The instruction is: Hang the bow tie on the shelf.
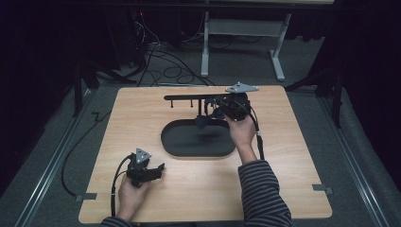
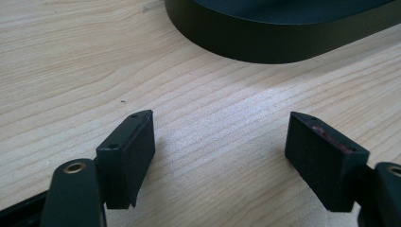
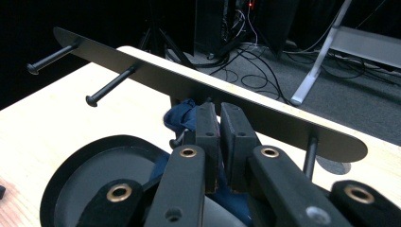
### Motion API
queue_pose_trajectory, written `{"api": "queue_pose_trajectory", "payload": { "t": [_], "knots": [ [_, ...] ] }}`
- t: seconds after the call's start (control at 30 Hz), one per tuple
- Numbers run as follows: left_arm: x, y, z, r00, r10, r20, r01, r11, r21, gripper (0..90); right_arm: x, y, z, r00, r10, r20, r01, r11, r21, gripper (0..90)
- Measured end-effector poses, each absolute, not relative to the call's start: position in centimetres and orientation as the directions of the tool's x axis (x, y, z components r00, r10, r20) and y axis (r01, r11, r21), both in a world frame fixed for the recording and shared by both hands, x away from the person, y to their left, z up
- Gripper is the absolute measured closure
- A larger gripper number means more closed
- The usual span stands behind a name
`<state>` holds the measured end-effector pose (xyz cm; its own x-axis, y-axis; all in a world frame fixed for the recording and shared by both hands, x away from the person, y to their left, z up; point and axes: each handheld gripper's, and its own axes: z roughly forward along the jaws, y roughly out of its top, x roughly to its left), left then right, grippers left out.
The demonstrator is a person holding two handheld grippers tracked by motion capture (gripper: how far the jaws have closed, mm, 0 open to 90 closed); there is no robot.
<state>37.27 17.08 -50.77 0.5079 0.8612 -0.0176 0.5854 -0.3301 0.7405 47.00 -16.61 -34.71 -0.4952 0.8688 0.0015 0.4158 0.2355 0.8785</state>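
Note:
A black bar rack point(image 1: 189, 97) with several pegs stands at the back of the wooden table point(image 1: 283, 179), above a black oval tray point(image 1: 198, 146). My right gripper point(image 1: 218, 112) is up at the rack's middle, just below the bar point(image 3: 189, 80). Its jaws are pressed together on a dark blue cloth point(image 3: 179, 118) that bunches beside a peg under the bar and hangs over the tray point(image 3: 94, 165). The cloth point(image 1: 201, 122) shows as a small dark lump. My left gripper point(image 1: 160, 169) rests low on the table's front left, open and holding nothing point(image 2: 222, 118), pointing at the tray's wall point(image 2: 265, 42).
Two bare pegs point(image 3: 111, 85) stick out of the rack's left end. Bare wood lies between the left jaws. Beyond the table are cables point(image 1: 165, 66) on the floor and a white desk frame point(image 1: 246, 33).

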Motion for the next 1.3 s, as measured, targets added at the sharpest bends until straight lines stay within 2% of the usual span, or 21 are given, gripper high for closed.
{"api": "queue_pose_trajectory", "payload": {
  "t": [0.67,1.3],
  "knots": [
    [37.3,17.1,-50.8,0.509,0.861,-0.018,0.586,-0.331,0.740,25.6,45.4,-17.7,-33.9,-0.510,0.860,0.003,0.397,0.232,0.888,80.6],
    [37.2,17.1,-50.8,0.513,0.858,-0.018,0.585,-0.334,0.739,25.4,44.1,-20.0,-34.3,-0.495,0.866,0.071,0.413,0.162,0.896,70.2]
  ]
}}
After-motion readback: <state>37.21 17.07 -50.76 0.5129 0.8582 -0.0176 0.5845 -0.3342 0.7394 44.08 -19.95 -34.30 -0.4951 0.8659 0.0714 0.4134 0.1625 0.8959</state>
